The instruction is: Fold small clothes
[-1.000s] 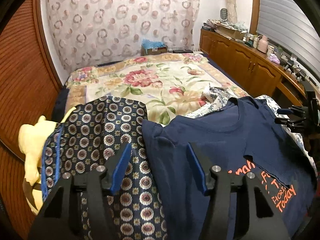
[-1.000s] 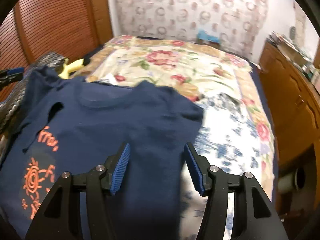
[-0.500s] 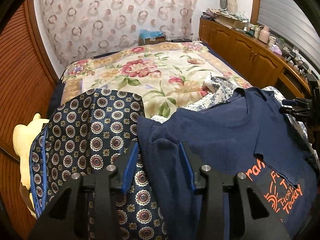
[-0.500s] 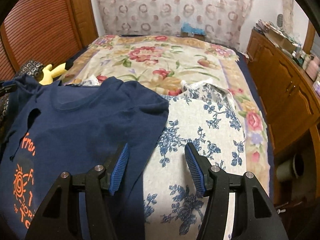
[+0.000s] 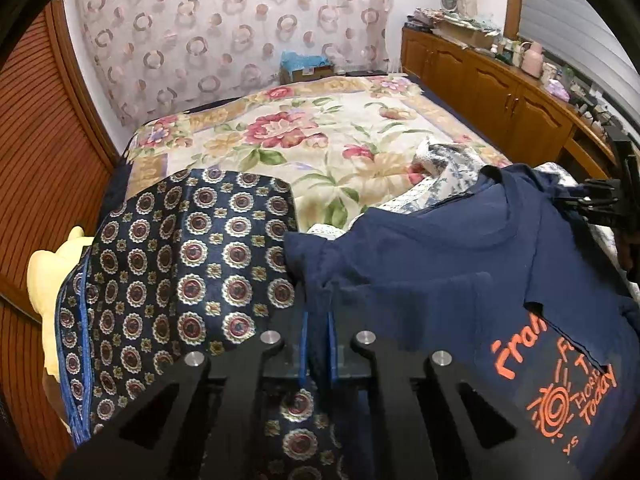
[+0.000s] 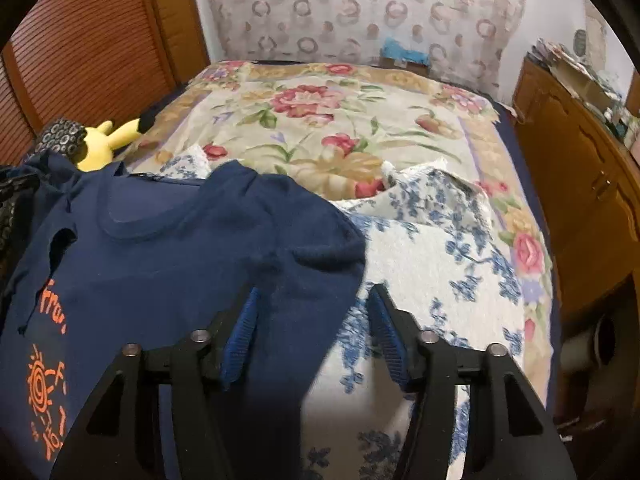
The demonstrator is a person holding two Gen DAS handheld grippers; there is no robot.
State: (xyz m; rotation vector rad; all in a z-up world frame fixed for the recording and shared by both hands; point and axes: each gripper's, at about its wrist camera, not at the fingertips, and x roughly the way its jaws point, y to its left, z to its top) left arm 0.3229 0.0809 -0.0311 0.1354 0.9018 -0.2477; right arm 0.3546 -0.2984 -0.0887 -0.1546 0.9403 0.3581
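A small navy T-shirt (image 5: 420, 272) with orange print lies face up on the bed's near end. My left gripper (image 5: 316, 316) is shut on the edge of its left sleeve, the fabric pinched between the blue pads. In the right wrist view the same T-shirt (image 6: 160, 264) spreads to the left. My right gripper (image 6: 312, 296) straddles the right sleeve edge with its jaws closing. The left pad touches the navy cloth, while the right pad stands apart over white cloth. The right gripper (image 5: 600, 204) also shows at the far edge of the left wrist view.
A dark medallion-patterned cloth (image 5: 180, 264) lies left of the shirt, with a yellow plush toy (image 5: 48, 276) beyond it. A white cloth with blue flowers (image 6: 432, 264) lies under the shirt's right side. The floral bedspread (image 5: 320, 140) stretches ahead. Wooden cabinets (image 6: 580, 180) line the right.
The left jaws closed onto the shirt's sleeve edge. The right gripper shifted left so the shirt's other sleeve now lies between its fingers.
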